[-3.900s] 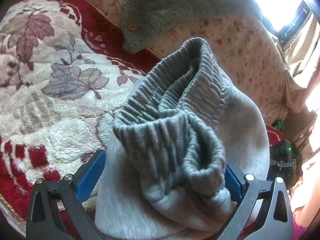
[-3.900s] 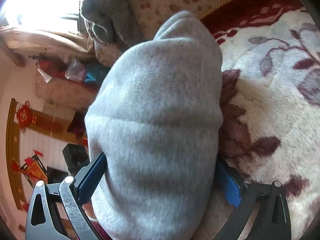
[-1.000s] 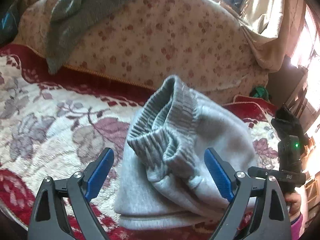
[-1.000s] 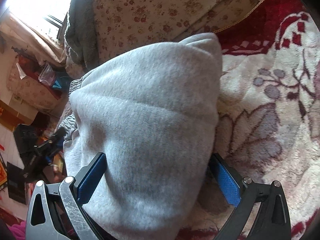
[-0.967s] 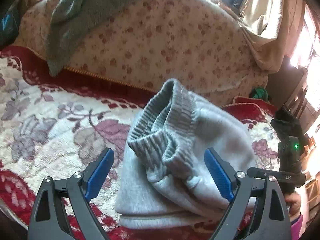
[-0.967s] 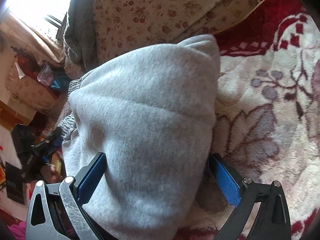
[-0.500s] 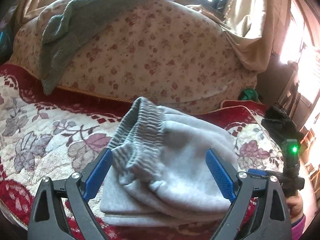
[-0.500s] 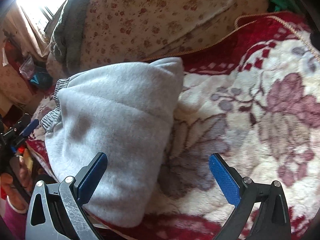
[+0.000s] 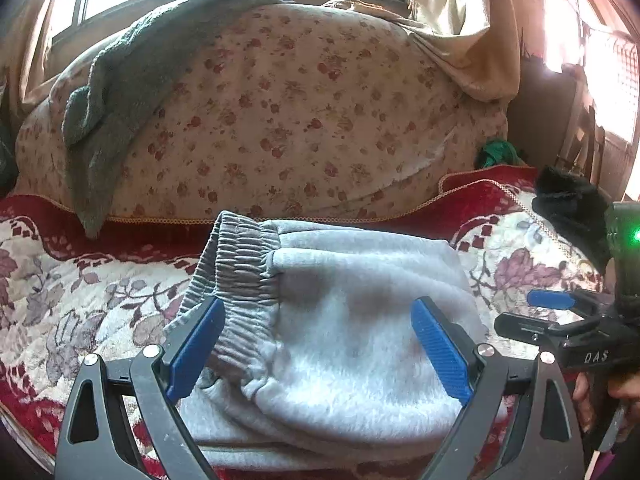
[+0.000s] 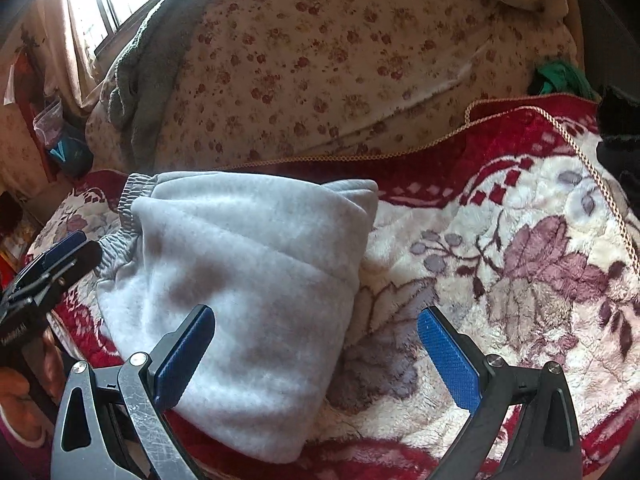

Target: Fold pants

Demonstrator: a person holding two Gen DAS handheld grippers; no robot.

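Item 1, left gripper (image 9: pixel 318 344): jaws spread wide, blue pads apart, nothing clasped. It is held above the near edge of the pants, the left pad over the waistband, the right pad over the plain fleece.

Item 2, pants (image 9: pixel 352 320): grey fleece, lying as a compact stacked bundle on the red and cream floral blanket (image 9: pixel 80 304), in front of the flowered cushion (image 9: pixel 280 112). At least 3 layers are seen at the near edge. The ribbed elastic waistband (image 9: pixel 240 264) sits at the bundle's left end, darker grey and gathered; the right end is a smooth rounded fold. The top face is soft and slightly dimpled.

Handling, as judged: light, limp and thick, not slippery against the plush blanket, not fragile. Layers are likely to slide over each other if lifted by a single ply. Hold is best taken at the waistband, where elastic gives a firm ridge, or across the full stack at the folded right edge.

Item 3, right gripper (image 10: pixel 316 344): jaws likewise released and empty. In the right wrist view its left pad is seen over the bundle's right part and its right pad over bare blanket.

Status, as judged: fold appears complete or nearly so.
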